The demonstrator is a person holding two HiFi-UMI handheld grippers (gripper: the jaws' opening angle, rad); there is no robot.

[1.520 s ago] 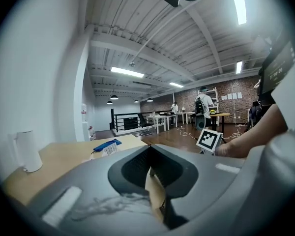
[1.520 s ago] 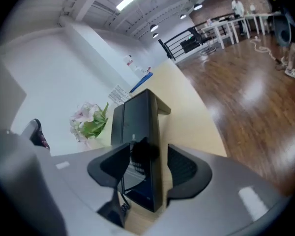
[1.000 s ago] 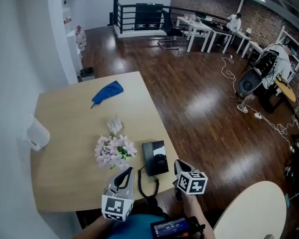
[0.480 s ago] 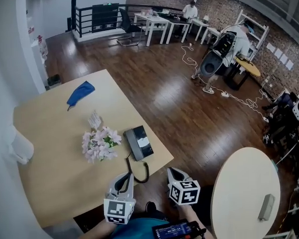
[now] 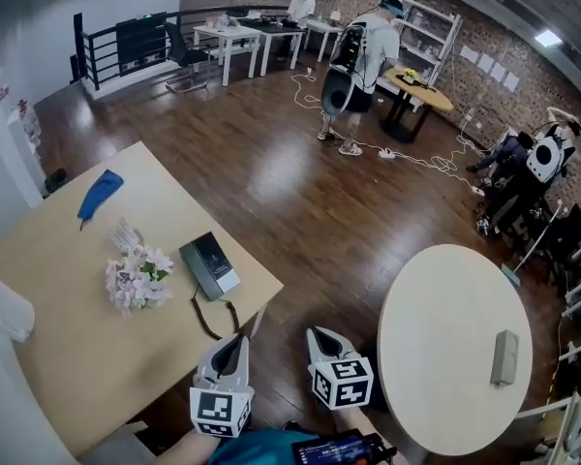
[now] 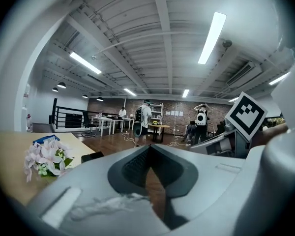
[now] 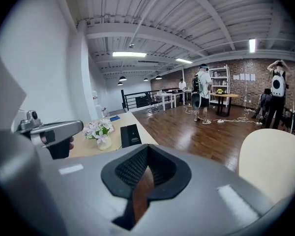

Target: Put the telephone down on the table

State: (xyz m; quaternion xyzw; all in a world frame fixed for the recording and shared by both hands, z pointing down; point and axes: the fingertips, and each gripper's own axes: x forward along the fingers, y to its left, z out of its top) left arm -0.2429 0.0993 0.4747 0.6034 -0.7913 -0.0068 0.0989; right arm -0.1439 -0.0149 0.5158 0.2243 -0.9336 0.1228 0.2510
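The black telephone (image 5: 209, 264) lies flat near the right edge of the wooden table (image 5: 68, 356), its dark cord (image 5: 213, 322) looping toward me; it also shows as the telephone (image 7: 131, 134) in the right gripper view. My left gripper (image 5: 232, 343) hovers at the table's front corner, below the cord, shut and empty. My right gripper (image 5: 321, 337) hangs over the bare floor to its right, also shut with nothing in it. In each gripper view the fingertips meet: left gripper (image 6: 148, 149), right gripper (image 7: 146, 150).
A bunch of pale pink flowers (image 5: 136, 277) stands left of the telephone, and a blue cloth (image 5: 99, 192) lies farther back. A round cream table (image 5: 455, 347) with a small grey object (image 5: 504, 356) stands at the right. People and desks are across the dark wooden floor.
The view has swung right, bringing the round table in. Both grippers have drawn away from the telephone toward the right; the right one has left the table edge. The telephone stays put.
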